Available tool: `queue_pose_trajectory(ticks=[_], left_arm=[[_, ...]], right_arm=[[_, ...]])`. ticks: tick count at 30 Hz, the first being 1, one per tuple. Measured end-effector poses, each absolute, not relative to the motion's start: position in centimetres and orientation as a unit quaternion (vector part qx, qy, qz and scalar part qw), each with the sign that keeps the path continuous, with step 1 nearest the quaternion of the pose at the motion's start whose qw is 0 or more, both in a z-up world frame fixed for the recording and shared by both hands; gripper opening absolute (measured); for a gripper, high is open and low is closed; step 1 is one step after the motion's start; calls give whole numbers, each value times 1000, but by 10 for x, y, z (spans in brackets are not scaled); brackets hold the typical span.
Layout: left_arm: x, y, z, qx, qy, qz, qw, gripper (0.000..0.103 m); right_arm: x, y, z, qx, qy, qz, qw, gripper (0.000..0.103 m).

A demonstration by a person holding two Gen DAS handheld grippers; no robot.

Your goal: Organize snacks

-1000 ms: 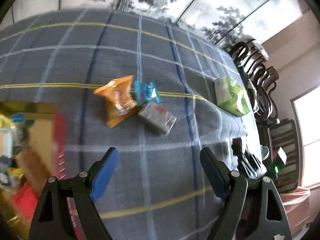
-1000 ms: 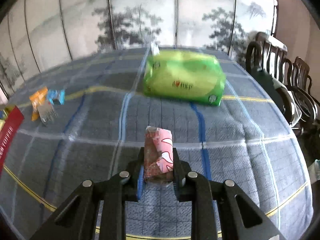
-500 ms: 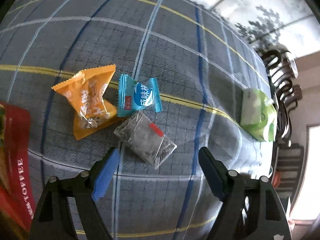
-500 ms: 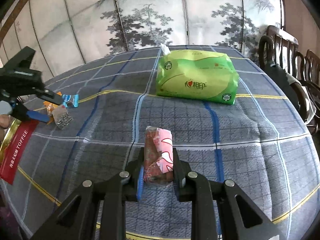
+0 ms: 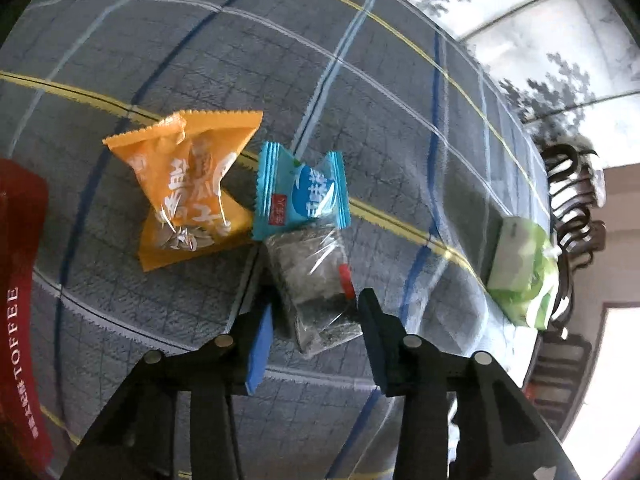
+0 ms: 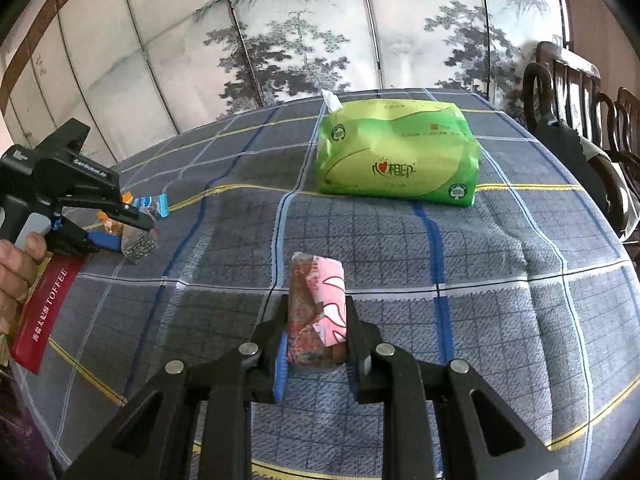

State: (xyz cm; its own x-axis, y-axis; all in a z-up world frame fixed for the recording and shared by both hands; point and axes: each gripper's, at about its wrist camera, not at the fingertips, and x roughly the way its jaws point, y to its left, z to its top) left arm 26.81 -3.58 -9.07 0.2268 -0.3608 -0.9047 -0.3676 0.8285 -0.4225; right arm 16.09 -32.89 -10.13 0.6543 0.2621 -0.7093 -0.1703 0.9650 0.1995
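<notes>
My left gripper [image 5: 316, 308] points down at a clear packet of dark seeds [image 5: 312, 276] with a red tab, lying on the plaid tablecloth [image 5: 360, 80]. Its jaws are closing with the packet between them. The right finger touches the packet's edge, and a thin dark gap shows at the left pad. An orange seed packet [image 5: 188, 184] and a blue candy [image 5: 300, 192] lie just beyond. My right gripper [image 6: 316, 308] is shut on a pink and brown wrapped snack [image 6: 318, 300], held just above the cloth. The right wrist view shows the left gripper [image 6: 132, 232] at the far left, held in a hand.
A red toffee box [image 5: 20, 300] lies at the left, close to the left gripper. A green tissue pack [image 6: 396, 156] sits at the far side of the table. Dark wooden chairs [image 6: 580, 120] stand along the right edge. A painted screen stands behind.
The left gripper came down over the clear packet, rolled, and its fingers narrowed from wide apart to flanking the packet. The right gripper kept hold of the pink snack without moving.
</notes>
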Motion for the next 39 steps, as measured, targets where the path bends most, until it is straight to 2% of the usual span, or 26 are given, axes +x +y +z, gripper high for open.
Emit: queue_pose_trajectory(ticks=[8,18,27,39], left_arm=[[202,-28,-86,-234,620,-31,748,32],[115,-26,-66,-85,571,-43,815,31],[94,-27,-70,-21,536,-39,843,31],[90,-16,-72,-10,516,-48,855,31]], right_arm=[[167,-328,-106,50,415,109,902,23],[167,-319,-108,23,420,93,903,23],[166,-312,-108,-1,421,78,904,23],[165,-306,-108,-19,421,68,904,23]])
